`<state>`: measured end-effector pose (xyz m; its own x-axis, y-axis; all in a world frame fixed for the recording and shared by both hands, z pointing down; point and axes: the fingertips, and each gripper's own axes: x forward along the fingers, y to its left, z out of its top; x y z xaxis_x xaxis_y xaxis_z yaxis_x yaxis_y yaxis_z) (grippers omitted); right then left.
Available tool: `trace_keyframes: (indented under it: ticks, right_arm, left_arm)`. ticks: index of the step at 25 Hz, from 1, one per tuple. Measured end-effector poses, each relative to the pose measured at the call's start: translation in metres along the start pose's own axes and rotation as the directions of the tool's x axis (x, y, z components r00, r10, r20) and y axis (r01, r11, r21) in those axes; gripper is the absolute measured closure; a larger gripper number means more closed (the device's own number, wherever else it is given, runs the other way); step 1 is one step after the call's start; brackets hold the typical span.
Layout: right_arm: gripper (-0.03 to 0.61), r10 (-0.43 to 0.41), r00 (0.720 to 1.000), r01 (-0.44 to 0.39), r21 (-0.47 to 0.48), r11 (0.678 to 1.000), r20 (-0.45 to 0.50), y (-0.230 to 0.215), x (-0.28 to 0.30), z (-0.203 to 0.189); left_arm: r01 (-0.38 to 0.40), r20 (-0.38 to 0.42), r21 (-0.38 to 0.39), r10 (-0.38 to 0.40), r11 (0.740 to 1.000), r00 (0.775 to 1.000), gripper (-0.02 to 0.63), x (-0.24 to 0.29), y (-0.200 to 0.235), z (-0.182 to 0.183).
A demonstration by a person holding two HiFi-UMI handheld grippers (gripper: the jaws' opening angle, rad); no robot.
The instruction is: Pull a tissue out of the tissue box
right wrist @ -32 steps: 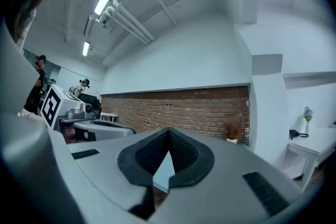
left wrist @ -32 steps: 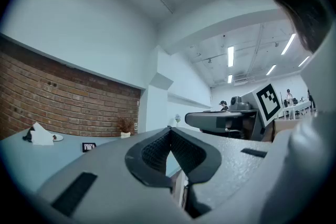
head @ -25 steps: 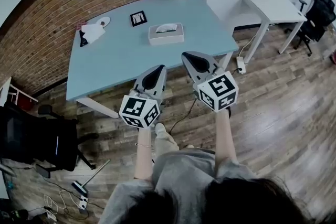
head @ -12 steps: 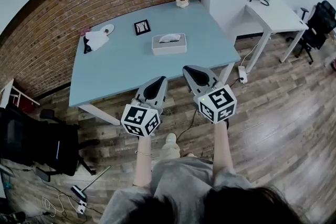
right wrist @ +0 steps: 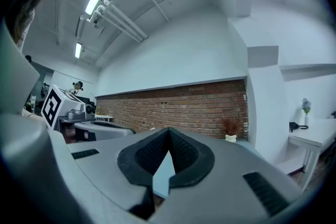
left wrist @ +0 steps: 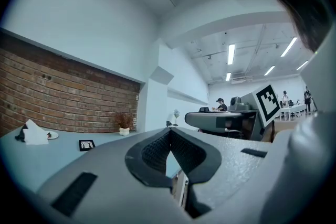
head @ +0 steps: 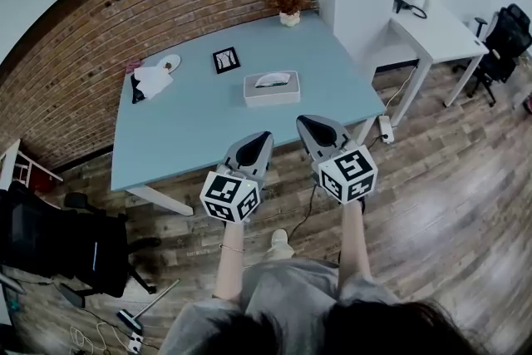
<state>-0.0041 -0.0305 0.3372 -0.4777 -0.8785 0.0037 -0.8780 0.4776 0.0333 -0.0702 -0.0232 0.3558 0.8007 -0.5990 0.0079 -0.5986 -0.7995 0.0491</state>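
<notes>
The grey tissue box (head: 272, 88), with a white tissue sticking out of its top slot, sits on the blue table (head: 191, 120) near the right middle. Both grippers are held level in front of the table's near edge, short of the box. My left gripper (head: 263, 136) is shut with nothing between its tips (left wrist: 169, 136). My right gripper (head: 306, 122) is shut and empty as well (right wrist: 168, 134). Each gripper view shows the other gripper alongside: the right gripper's body (left wrist: 220, 120) and the left gripper's body (right wrist: 100, 131).
A crumpled white tissue (head: 152, 81), a small dish (head: 169, 62), a framed picture (head: 225, 60) and a potted plant (head: 289, 0) are on the table. A white desk (head: 436, 25) and black chair (head: 509, 33) stand right; another chair (head: 58, 241) left. A power strip (head: 384, 127) lies on the floor.
Both grippers and the person have come closer to the table; the table and tissue box sit lower and nearer in the head view. Both jaws stay shut.
</notes>
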Motion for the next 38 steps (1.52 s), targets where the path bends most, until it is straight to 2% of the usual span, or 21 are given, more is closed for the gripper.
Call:
trace_keyframes:
  ticks: [10,25,29,32,35,38]
  right_arm:
    - [0.580,-0.013,1.000,0.013,-0.021,1.000,-0.019,-0.025,0.059,-0.004]
    - [0.580,-0.066,0.997,0.066,0.004,0.998,-0.045,-0.047,0.105,-0.019]
    - [0.580,-0.069,0.996,0.071,0.027,0.997,-0.047,-0.041,0.115,-0.029]
    - [0.580,-0.068,0.994,0.068,0.007,0.998,-0.085,-0.041,0.123,-0.040]
    - [0.580,-0.067,0.990,0.066,-0.007,0.998,-0.126,-0.049,0.124,-0.050]
    - [0.580,-0.066,0.990,0.068,0.010,0.998,-0.123,-0.062,0.128,-0.050]
  left_arm:
    - [0.034,0.017,-0.004,-0.034,0.999,0.999,0.611,0.041,0.055,0.007]
    - [0.108,-0.014,-0.019,-0.109,0.994,0.994,0.611,0.071,0.093,-0.007]
    - [0.108,-0.012,-0.029,-0.108,0.994,0.994,0.611,0.067,0.104,-0.011]
    - [0.104,-0.026,-0.039,-0.105,0.994,0.994,0.611,0.070,0.112,-0.018]
    - [0.096,-0.038,-0.053,-0.098,0.994,0.994,0.611,0.075,0.113,-0.026]
    - [0.083,-0.047,-0.064,-0.086,0.994,0.995,0.611,0.082,0.117,-0.029]
